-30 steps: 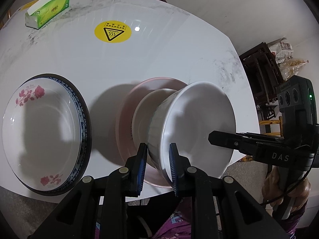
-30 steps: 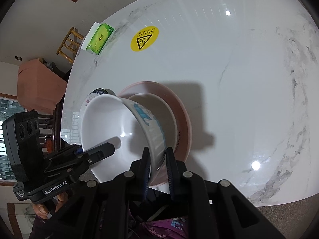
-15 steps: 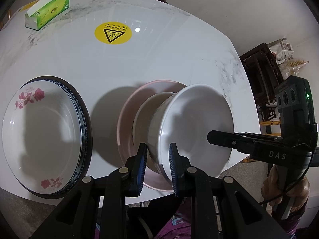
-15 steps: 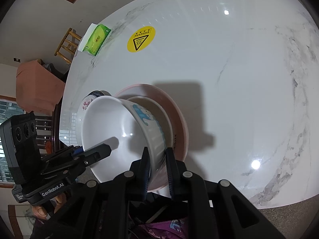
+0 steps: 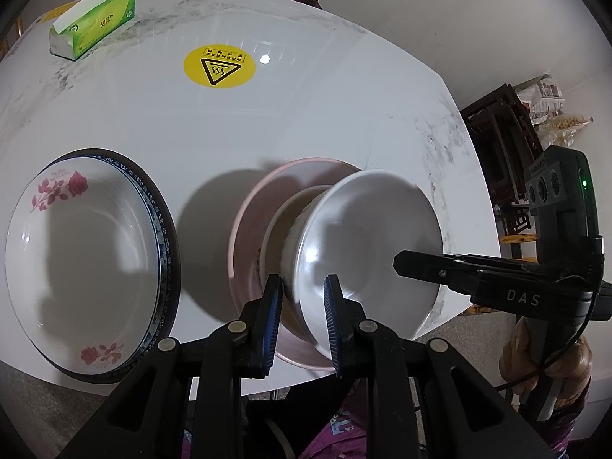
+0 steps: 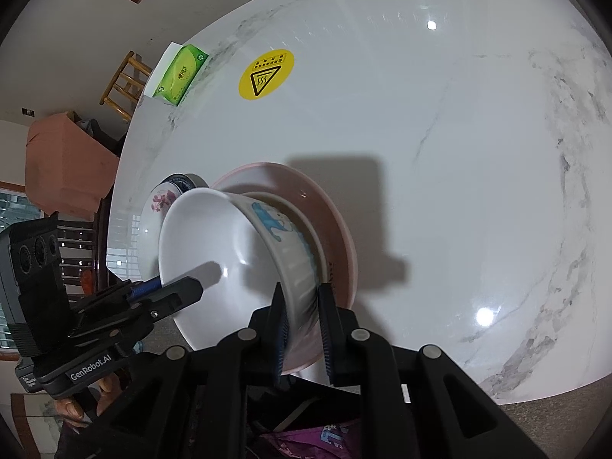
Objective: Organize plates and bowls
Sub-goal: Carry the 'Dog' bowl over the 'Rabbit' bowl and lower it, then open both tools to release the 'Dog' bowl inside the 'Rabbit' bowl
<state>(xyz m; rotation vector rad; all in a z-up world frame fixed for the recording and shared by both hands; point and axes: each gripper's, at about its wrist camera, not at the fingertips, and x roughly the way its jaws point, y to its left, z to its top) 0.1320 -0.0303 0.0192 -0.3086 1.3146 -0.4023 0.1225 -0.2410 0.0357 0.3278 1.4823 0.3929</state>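
White bowl point(image 5: 367, 244), both my grippers point(image 5: 302, 321) point(image 6: 302, 325) pinching its rim, hangs tilted over pink plate point(image 5: 252, 225); slick porcelain could slip and chip.

White bowl point(image 6: 229, 252) with blue print, pink plate point(image 5: 252, 214), rose-patterned plate point(image 5: 76, 252), blue-rimmed plate point(image 5: 168, 252), grey-veined white table point(image 5: 306, 114), yellow sticker point(image 5: 218, 65)

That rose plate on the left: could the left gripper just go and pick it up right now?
Probably not yet. The left gripper is shut on the rim of the white bowl, which the right gripper grips too. The table between bowl and rose plate looks free, so the bowl must be released first.
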